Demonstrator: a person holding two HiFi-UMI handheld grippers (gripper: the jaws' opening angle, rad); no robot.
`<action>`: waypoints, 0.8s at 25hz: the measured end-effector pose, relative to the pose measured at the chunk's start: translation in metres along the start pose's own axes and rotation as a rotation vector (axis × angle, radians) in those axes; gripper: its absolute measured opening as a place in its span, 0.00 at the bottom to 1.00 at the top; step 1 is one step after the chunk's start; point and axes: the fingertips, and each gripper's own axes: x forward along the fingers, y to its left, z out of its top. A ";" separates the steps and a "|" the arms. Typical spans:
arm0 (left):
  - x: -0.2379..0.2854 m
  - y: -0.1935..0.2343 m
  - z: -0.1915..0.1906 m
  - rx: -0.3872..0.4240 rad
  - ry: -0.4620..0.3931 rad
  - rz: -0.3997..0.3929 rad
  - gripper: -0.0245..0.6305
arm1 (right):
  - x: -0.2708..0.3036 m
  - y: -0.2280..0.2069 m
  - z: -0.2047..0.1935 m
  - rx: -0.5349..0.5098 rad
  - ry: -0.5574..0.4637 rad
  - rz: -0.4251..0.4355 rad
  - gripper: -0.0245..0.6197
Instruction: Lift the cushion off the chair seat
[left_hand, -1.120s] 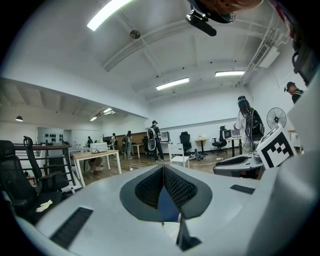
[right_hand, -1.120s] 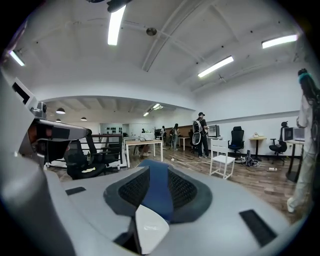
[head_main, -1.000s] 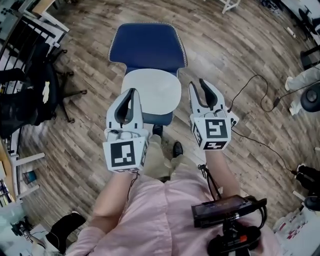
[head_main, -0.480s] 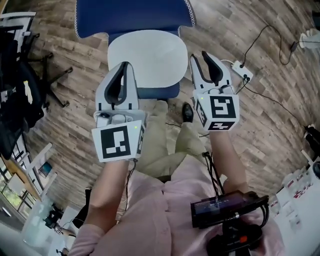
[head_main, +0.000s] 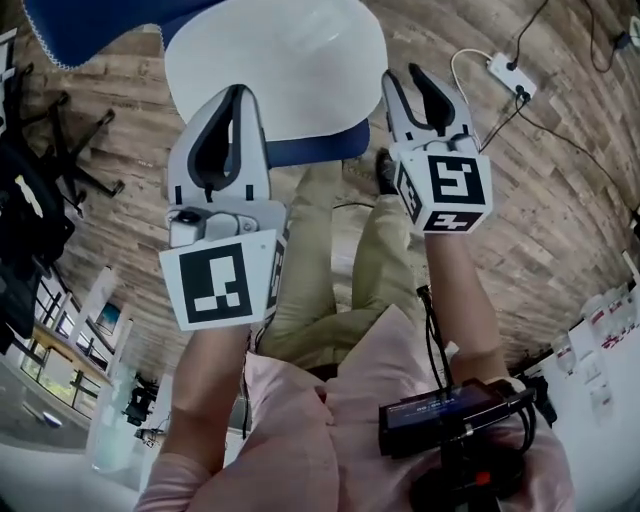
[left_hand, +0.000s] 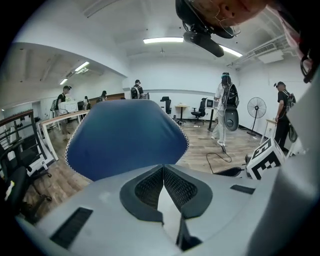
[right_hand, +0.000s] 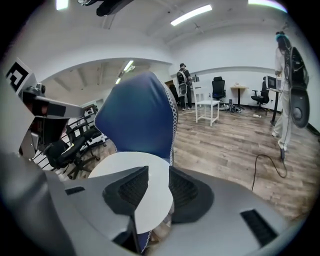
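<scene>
White and rounded, the cushion (head_main: 290, 60) is seen lying flat on the blue chair seat (head_main: 312, 150), in front of the blue backrest (left_hand: 125, 135). It has not been lifted and neither claw is pinching it.

The left claw (head_main: 238, 92) is held over the cushion's left part. In the left gripper view its jaws are pressed together at the tips, and only a sliver of white is glimpsed through the gap behind them. Nothing is judged to be caught there. The right claw (head_main: 403, 75) is held just beside the cushion's right edge with its jaws spread. In the right gripper view the cushion (right_hand: 125, 162) is framed in the gap, but contact cannot be confirmed.

The step in hand is judged to be the approach, before any grasp. For the next move, the left claw would need to be spread. Both claws would then be lowered to opposite edges, so that the rim is taken between the jaws. Once both are closed on the fabric, the cushion could be raised evenly, since a soft pad held at one side only is likely to sag or slip
</scene>
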 end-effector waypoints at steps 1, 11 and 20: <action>0.004 -0.001 -0.007 -0.004 0.003 -0.007 0.06 | 0.005 -0.001 -0.012 0.010 0.012 -0.003 0.23; 0.025 0.002 -0.066 0.015 0.101 -0.031 0.06 | 0.055 -0.009 -0.104 0.140 0.108 0.001 0.29; 0.032 0.011 -0.085 0.030 0.134 -0.020 0.06 | 0.080 -0.016 -0.139 0.412 0.126 0.069 0.26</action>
